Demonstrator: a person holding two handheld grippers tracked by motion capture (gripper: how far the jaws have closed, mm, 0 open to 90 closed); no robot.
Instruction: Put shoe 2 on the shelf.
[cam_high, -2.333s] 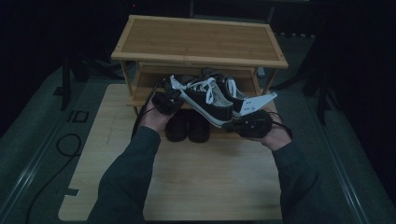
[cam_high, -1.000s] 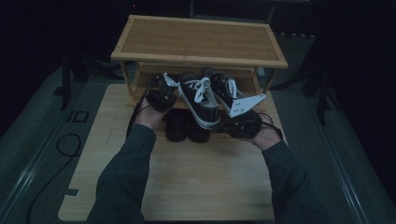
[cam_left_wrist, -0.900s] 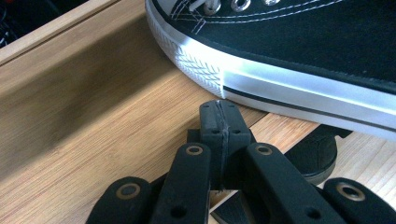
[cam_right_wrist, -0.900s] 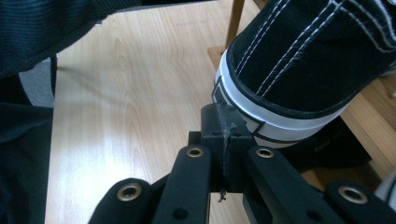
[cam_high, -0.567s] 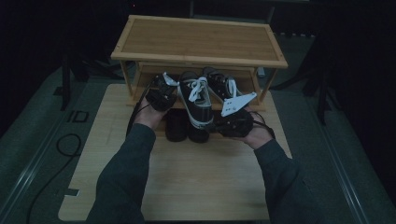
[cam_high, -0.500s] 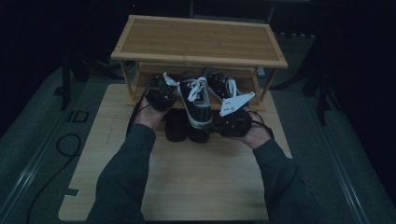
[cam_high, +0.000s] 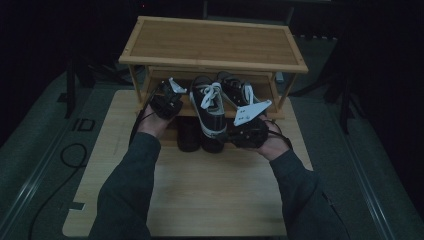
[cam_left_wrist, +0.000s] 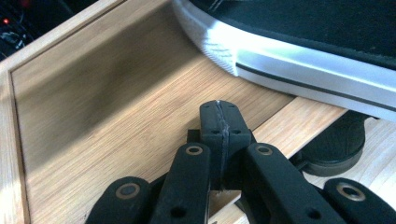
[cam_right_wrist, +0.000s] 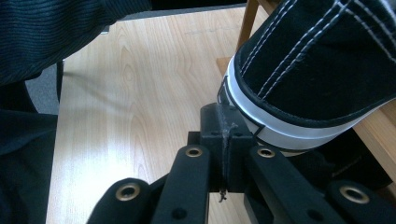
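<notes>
Pale wooden board (cam_high: 200, 195) lay nearest, with the person's dark sleeves (cam_high: 125, 200) reaching over it toward the two-tier bamboo shoe rack (cam_high: 215, 45) beyond. The right gripper (cam_right_wrist: 223, 135) had its black jaws pressed together with nothing between them, their tips against the white rubber heel of the black canvas sneaker with white laces (cam_high: 209, 107); that sneaker sat partly on the rack's lower shelf (cam_left_wrist: 93, 121), its heel overhanging the front edge. The left gripper (cam_left_wrist: 219, 126), likewise closed on nothing, hovered over the lower shelf beside the sneaker's white sole. The step in hand looked like nudging this sneaker home beside the second black sneaker (cam_high: 232, 90) further back; the next move probably called for a straight push on the heel, the left gripper keeping the side from swinging. A pair of dark shoes (cam_high: 192, 135) under the sneaker was mostly hidden and hard to identify in the dim light
</notes>
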